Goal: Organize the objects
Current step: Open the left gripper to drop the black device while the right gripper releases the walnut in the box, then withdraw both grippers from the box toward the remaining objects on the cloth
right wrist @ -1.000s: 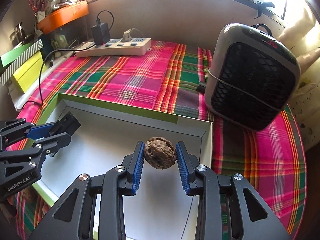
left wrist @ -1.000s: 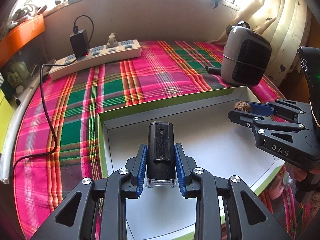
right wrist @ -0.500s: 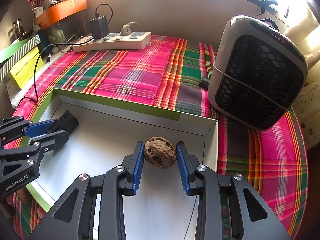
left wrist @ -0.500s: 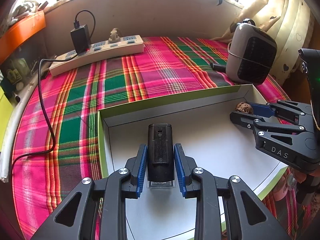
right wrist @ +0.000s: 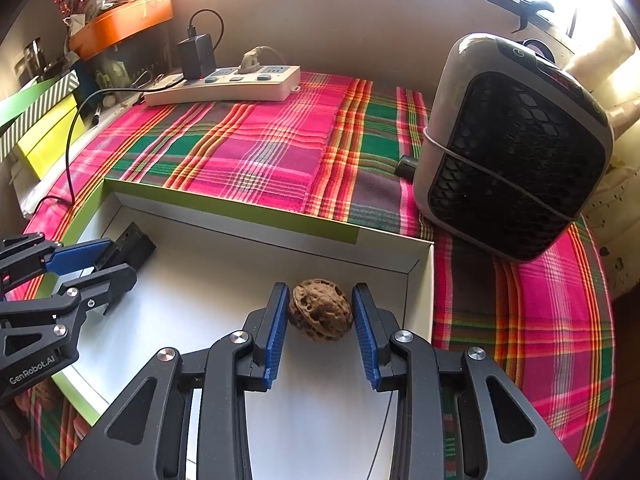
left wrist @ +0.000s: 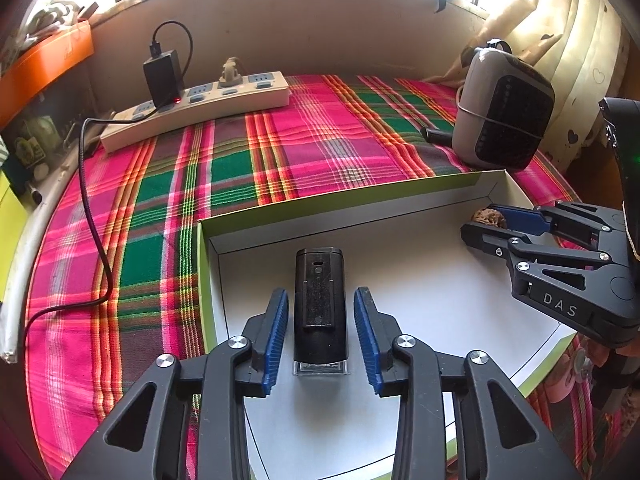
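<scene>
A shallow white box (left wrist: 420,208) with a lime-green rim sits on a worktop (left wrist: 280,148) draped in pink, green and orange plaid, filling the lower half of both wrist views. Two items lie on its white floor: a black rectangular device (left wrist: 320,308) with a clear base, at lower centre of the left wrist view, and a brown, wrinkled walnut (right wrist: 320,310), near the box's far right corner in the right wrist view.

Readable writing is limited to the tools: "DAS" is printed on the right claw's body at the right edge of the left wrist view, and "GenRobot.AI" on the left claw's body at the lower left of the right wrist view.

The left claw (left wrist: 321,336) is released, its blue pads standing slightly clear of the device on either side. The right claw (right wrist: 320,332) also stands spread around the walnut; narrow gaps appear beside the shell, though whether the left pad grazes it cannot be told. The nut rests on the box floor.

Beyond the box, a white power strip (left wrist: 200,108) with a black charger (left wrist: 162,76) plugged in lies at the upper left of the frame, its black cable (left wrist: 94,216) trailing down the cloth. A grey fan heater (right wrist: 516,148) with a black grille stands at the right, just beyond the box's corner. An orange shelf (right wrist: 124,24) occupies the upper left corner.
</scene>
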